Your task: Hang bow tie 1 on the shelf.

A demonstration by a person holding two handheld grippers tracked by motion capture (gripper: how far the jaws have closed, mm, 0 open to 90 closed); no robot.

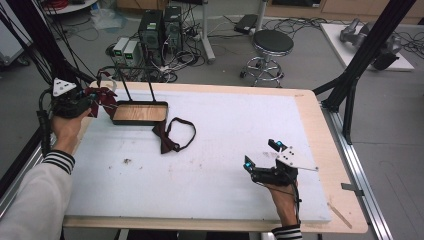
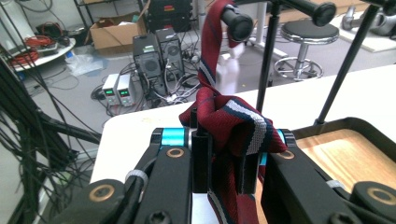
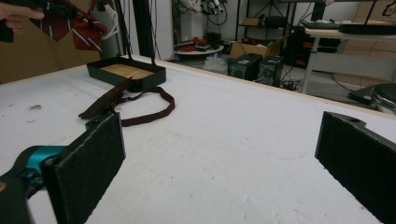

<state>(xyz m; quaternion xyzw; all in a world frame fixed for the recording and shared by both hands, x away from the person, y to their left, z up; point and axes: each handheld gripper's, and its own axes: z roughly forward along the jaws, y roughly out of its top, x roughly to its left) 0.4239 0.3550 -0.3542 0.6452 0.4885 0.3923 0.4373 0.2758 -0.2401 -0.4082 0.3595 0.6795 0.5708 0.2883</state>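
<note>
A red tie with white and navy stripes (image 2: 233, 123) is bunched between the jaws of my left gripper (image 2: 229, 149), which is shut on it. Its upper part drapes over a black capped bar (image 2: 236, 21) of the rack. In the high view the left gripper (image 1: 94, 100) hovers at the table's far left corner, beside the rack's wooden tray (image 1: 140, 113). A dark maroon tie with a looped strap (image 1: 172, 135) lies flat in front of the tray. My right gripper (image 1: 261, 154) rests near the front right, open, with nothing between its pads (image 3: 88, 163).
Two thin black uprights (image 1: 150, 90) rise from the tray. A white foam mat (image 1: 225, 150) covers the wooden table. Behind the table stand a stool (image 1: 271, 45), computer towers (image 1: 160, 27) and loose cables. Black frame posts (image 1: 357, 65) flank the right side.
</note>
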